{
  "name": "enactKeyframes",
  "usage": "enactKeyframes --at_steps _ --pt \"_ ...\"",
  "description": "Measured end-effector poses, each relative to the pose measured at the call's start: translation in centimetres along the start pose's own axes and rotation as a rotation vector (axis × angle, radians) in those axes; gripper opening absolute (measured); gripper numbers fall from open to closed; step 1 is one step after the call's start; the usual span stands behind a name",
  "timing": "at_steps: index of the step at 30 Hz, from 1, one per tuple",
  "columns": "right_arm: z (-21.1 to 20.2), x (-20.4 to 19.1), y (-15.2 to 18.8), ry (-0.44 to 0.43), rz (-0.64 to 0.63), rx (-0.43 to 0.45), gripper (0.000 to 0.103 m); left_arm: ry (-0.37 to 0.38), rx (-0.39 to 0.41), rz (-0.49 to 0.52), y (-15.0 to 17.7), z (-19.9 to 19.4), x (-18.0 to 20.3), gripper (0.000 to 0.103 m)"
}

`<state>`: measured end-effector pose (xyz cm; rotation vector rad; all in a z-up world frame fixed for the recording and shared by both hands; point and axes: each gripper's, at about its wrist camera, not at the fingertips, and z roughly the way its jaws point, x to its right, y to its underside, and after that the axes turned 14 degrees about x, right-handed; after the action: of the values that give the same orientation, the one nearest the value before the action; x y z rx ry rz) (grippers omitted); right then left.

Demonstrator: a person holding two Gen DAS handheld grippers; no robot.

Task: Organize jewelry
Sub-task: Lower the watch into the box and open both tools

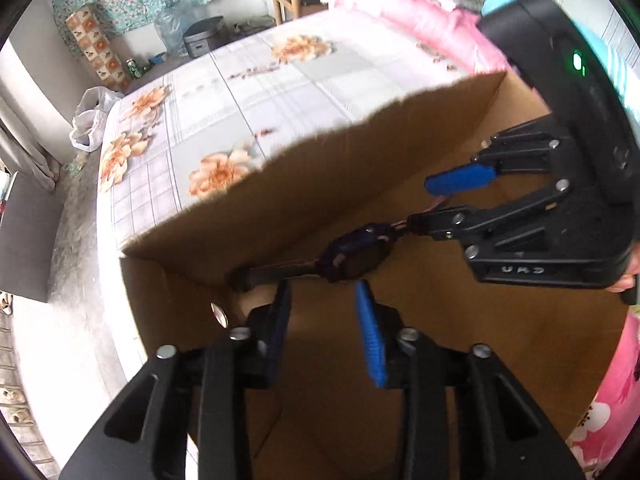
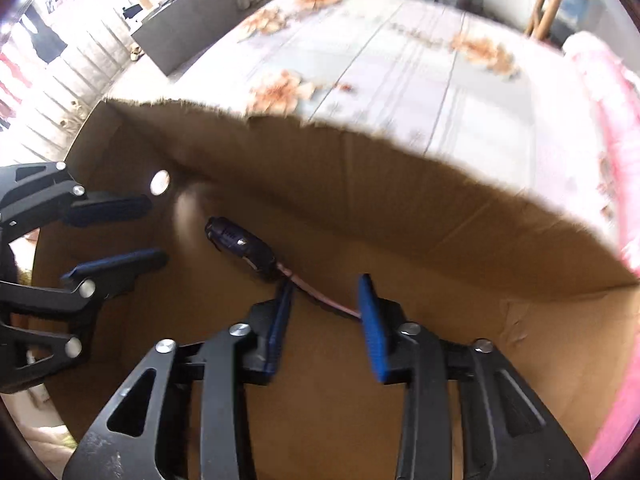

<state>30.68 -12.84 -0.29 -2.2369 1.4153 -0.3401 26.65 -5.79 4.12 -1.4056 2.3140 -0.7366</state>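
Cardboard box sits on a bed with a floral sheet; both grippers point down into it.

Left gripper: blue-padded fingers spread, nothing between the pads. From the right wrist view it comes in from the left edge, also spread and empty.

Right gripper: fingers spread. A thin pink strap or cord runs across the gap between the tips and reaches the inner face of the right finger; pads are not pressed on it. From the left wrist view it enters from the right, jaws apart, the cord end right at its lower fingertip; can't tell if that's contact.

Task item: dark watch-like piece with a round face and a dark band, motion-blurred, so the exact type is unclear. It's just beyond the left fingertip of the right gripper, against the box's far wall. In the left wrist view it is just ahead of the left gripper's tips, lying across the gap, apart from both pads.

Round hole in the box wall, beyond and left of the right gripper's fingers, letting light through.

Pink quilt along the far right of the bed, past the box.
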Motion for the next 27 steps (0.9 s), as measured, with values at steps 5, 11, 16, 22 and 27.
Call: enactKeyframes --at_steps 5,11,16,22,27 --pt "-1.3 -0.5 0.2 0.05 -0.018 0.047 0.035 -0.025 0.086 -0.014 -0.5 -1.6 -0.8 0.041" --pt "-3.2 -1.0 0.9 0.025 0.038 0.077 0.035 -0.034 0.193 -0.051 0.1 -5.1 -1.9 0.059" --pt "-5.7 -0.7 0.0 -0.008 0.072 0.175 0.037 -0.041 0.292 -0.132 2.6 -10.9 -2.9 0.073" --pt "-16.8 -3.1 5.3 -0.026 0.061 0.458 0.059 -0.078 0.434 -0.216 9.3 -18.3 -2.9 0.089" --pt "-21.6 -6.2 12.1 -0.004 0.063 0.573 0.081 -0.08 0.4 -0.3 15.6 -18.5 -1.5 0.095"
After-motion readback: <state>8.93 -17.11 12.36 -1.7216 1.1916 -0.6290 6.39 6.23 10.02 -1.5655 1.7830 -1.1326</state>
